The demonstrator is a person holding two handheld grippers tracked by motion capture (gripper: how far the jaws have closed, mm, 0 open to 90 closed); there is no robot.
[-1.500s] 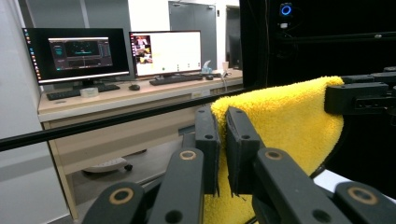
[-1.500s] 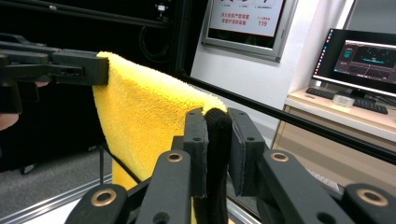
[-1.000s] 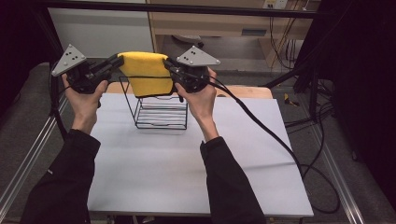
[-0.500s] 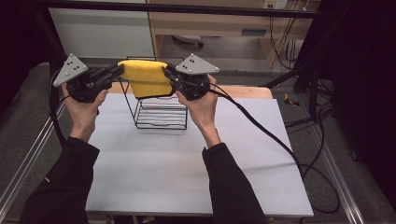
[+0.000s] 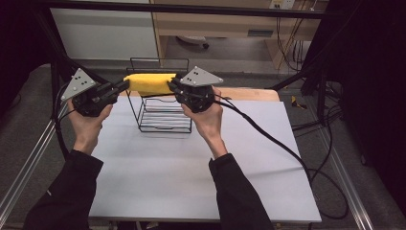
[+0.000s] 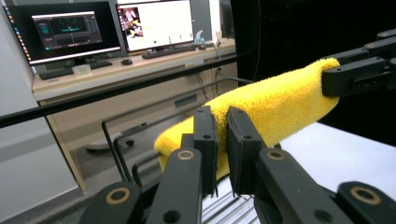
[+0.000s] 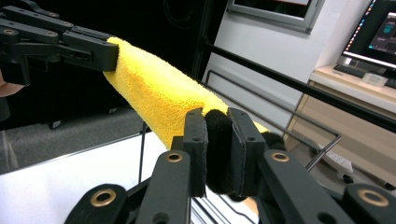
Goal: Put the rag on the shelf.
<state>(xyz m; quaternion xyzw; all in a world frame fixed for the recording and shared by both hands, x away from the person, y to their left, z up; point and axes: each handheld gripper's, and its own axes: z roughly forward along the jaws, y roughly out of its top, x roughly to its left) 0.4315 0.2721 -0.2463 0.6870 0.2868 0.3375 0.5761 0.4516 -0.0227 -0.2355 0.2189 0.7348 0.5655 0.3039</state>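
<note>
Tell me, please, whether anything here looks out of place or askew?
Nothing stands out. The yellow towel is stretched level between the left gripper and the right gripper, above the upright wire rack on the table.

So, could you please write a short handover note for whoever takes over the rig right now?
Left gripper: shut on one end of the yellow towel.
Right gripper: shut on the other end.
The towel hangs stretched between them, in the air above the black wire rack at the far side of the white table.
Done: towel picked up and held taut.
Left: probably lower it onto or into the rack, then open both grippers.
</note>
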